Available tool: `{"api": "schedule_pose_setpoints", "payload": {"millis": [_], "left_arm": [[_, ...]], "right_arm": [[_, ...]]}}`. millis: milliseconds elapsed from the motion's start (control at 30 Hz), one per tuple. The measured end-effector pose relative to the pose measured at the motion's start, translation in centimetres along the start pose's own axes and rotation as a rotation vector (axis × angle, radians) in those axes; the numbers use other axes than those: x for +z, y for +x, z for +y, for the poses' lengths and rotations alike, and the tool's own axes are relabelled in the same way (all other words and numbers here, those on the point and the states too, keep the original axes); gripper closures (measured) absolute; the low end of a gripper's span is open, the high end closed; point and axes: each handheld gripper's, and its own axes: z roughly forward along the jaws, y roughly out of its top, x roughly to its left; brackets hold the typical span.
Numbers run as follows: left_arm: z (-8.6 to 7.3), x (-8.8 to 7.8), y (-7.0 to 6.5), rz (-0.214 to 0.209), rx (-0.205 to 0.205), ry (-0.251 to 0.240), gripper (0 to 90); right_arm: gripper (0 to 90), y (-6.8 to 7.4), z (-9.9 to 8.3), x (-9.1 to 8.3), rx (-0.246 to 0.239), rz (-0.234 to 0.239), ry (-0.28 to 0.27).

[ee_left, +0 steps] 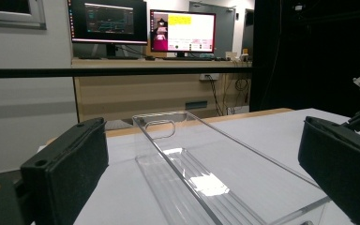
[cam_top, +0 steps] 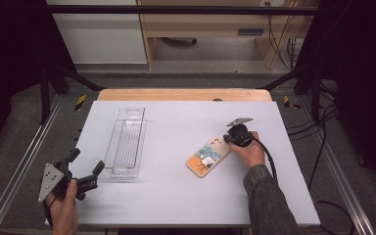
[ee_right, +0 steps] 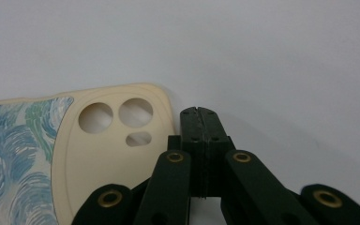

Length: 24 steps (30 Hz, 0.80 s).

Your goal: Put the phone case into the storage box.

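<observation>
Right gripper (cam_top: 228, 138) closed beside a phone case; left gripper (cam_top: 85, 166) idle and open.

The cream, blue-swirled plastic phone case (cam_top: 208, 155) lies flat on the white table (cam_top: 176, 196), right of the long clear plastic tray (cam_top: 126, 142); the right jaws meet on nothing, just beside the case's camera-cutout corner; the left jaws stand wide apart, holding nothing, facing the tray's near end.

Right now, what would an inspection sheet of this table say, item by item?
Surface: white table, flat, wooden edge at the far side.
Job's things: phone case lying flat, painted pattern up; clear plastic tray lying empty to its left.
Clutter: nothing seen.
Grippers: right gripper shut, its tips beside the phone case's camera end, nothing between them; left gripper open, aimed at the tray's near end.
Cables: black cable trailing from the right gripper past the sleeve; more cables on the floor at right.
Surroundings: black frame, wooden desk, two lit monitors.
</observation>
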Motion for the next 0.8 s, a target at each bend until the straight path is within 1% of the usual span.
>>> {"api": "schedule_pose_setpoints", "payload": {"millis": [100, 133, 167, 200, 233, 267, 300, 333, 367, 400, 433, 567, 600, 633, 800], "left_arm": [[0.0, 0.0, -0.1, -0.002, -0.001, 0.002, 1.6], [0.0, 0.1, -0.2, -0.003, 0.0, 0.002, 1.6], [0.0, 0.1, -0.2, -0.005, 0.002, 0.002, 1.6], [0.0, 0.1, -0.2, -0.006, 0.002, 0.001, 1.6], [0.0, 0.1, -0.2, -0.006, 0.002, 0.002, 1.6], [0.0, 0.1, -0.2, -0.004, 0.001, 0.003, 1.6], [0.0, 0.1, -0.1, -0.004, 0.002, 0.003, 1.6], [0.0, 0.1, -0.1, -0.004, 0.001, 0.002, 1.6], [0.0, 0.0, -0.1, -0.004, 0.003, 0.001, 1.6], [0.0, 0.0, -0.1, -0.004, 0.002, 0.0, 1.6], [0.0, 0.0, 0.0, -0.004, 0.002, 0.0, 1.6], [0.0, 0.0, 0.1, -0.001, -0.003, 0.002, 1.6], [0.0, 0.0, 0.1, -0.001, -0.003, 0.001, 1.6], [0.0, 0.0, 0.1, -0.002, -0.002, 0.0, 1.6], [0.0, 0.0, 0.1, -0.001, -0.004, 0.001, 1.6]], "right_arm": [[90.0, 0.8, 0.0, 0.0, -0.022, 0.025, 0.009], [90.0, 1.4, 0.0, 0.1, -0.042, 0.038, 0.02], [90.0, 1.4, 0.0, 0.1, -0.042, 0.038, 0.02], [90.0, 2.1, 0.1, 0.0, -0.052, 0.055, 0.023], [90.0, 2.1, 0.1, 0.0, -0.052, 0.055, 0.023], [90.0, 2.7, 0.1, 0.0, -0.071, 0.068, 0.029], [90.0, 2.7, 0.1, 0.0, -0.071, 0.068, 0.029], [90.0, 3.2, 0.2, 0.0, -0.085, 0.078, 0.029], [90.0, 3.2, 0.2, 0.0, -0.085, 0.078, 0.029], [90.0, 3.7, 0.2, 0.0, -0.093, 0.097, 0.025], [90.0, 3.7, 0.2, 0.0, -0.093, 0.097, 0.025], [90.0, 5.0, 0.3, 0.0, -0.115, 0.119, 0.027], [90.0, 5.0, 0.3, 0.0, -0.115, 0.119, 0.027], [90.0, 5.4, 0.3, -0.1, -0.129, 0.126, 0.028], [90.0, 6.1, 0.2, -0.1, -0.131, 0.142, 0.023]]}}
